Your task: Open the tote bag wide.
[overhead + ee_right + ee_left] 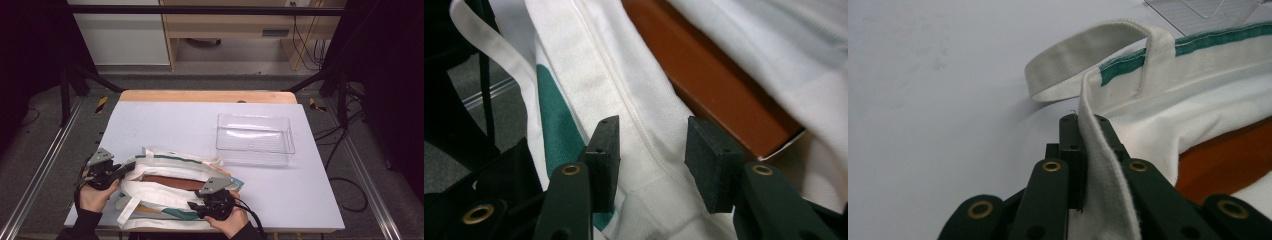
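In the high view, a white cloth bag [165,187] with green trim lies at the near left of the table [165,125], its mouth spread to show a brown box [172,181] inside. The left gripper [125,169] meets the bag's left edge, and the right gripper [197,204] sits at its near edge; a hand holds each. A clear plastic tray [255,138] stands well apart, farther back on the right.

In the left gripper view, the fingers [1070,150] are clenched on the bag's rim [1098,165], the cloth standing up between them. A white strap handle [1083,55] loops over the table just beyond, beside the green trim [1198,42].

In the right gripper view, the fingers [709,160] stand apart, released, with a seamed fold of the white cloth lying between them; they seem not to press it, though the near cloth is hard to read. The brown box [724,90] lies just past them, partly under the cloth, and a green patch [554,130] shows at the left finger.
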A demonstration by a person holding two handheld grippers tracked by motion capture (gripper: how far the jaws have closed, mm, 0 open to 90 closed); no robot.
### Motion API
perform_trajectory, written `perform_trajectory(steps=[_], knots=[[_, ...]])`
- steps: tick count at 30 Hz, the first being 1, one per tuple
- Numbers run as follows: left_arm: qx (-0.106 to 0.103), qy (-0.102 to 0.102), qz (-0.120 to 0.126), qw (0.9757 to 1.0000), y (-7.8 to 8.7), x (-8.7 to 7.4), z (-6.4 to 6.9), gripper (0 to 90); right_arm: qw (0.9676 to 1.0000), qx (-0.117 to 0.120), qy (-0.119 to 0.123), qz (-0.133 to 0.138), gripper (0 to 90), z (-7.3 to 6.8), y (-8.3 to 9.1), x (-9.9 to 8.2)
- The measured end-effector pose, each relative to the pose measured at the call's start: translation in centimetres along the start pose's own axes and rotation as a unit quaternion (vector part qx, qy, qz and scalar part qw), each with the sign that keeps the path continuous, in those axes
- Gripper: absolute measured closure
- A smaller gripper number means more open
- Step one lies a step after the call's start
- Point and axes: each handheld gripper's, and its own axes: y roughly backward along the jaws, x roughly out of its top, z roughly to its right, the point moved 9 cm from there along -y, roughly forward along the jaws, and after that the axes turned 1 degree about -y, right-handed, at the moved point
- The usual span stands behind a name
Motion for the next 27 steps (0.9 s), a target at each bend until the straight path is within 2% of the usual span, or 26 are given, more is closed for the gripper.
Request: perform_trajectory(steps=[2, 6, 9, 13, 18, 20, 22, 25, 27], knots=[[0.002, 0.001, 0.002, 1.0, 0.0, 0.0, 0.0, 86.6, 1.0, 0.002, 0.001, -0.005, 60.8, -0.1, -0.5, -0.4], [0.007, 0.005, 0.01, 0.9999, 0.0, 0.1, 0.0, 87.1, 0.9996, 0.026, -0.003, -0.015, 73.2, -0.5, -0.9, -0.9], [0.009, 0.016, 0.02, 0.9996, 0.1, 0.2, 0.0, 87.1, 0.9994, 0.027, 0.001, -0.021, 77.1, -0.7, -1.2, -1.2], [0.021, 0.031, 0.037, 0.9986, -0.1, 0.3, -0.1, 87.1, 0.9995, 0.018, 0.007, -0.027, 78.1, -0.9, -1.6, -1.6], [0.035, 0.031, 0.031, 0.9984, -0.8, -0.4, -0.2, 85.3, 0.9995, 0.007, 0.011, -0.03, 79.0, -1.1, -2.2, -2.0], [0.038, 0.027, 0.027, 0.9986, -0.8, -0.4, -0.3, 81.4, 0.9994, 0.004, 0.014, -0.031, 78.9, -1.1, -2.2, -2.0], [0.04, 0.026, 0.032, 0.9983, -0.4, -0.1, -0.3, 73.0, 0.9995, 0.008, 0.014, -0.027, 78.4, -1.1, -2.1, -2.0], [0.041, 0.022, 0.055, 0.9974, 1.0, 0.9, -0.4, 61.9, 0.9997, 0.006, 0.011, -0.023, 74.2, -1.0, -1.8, -1.7], [0.038, 0.019, 0.073, 0.9964, 1.9, 1.6, -0.2, 57.9, 0.9997, 0.005, 0.012, -0.019, 69.9, -0.8, -1.5, -1.5]])
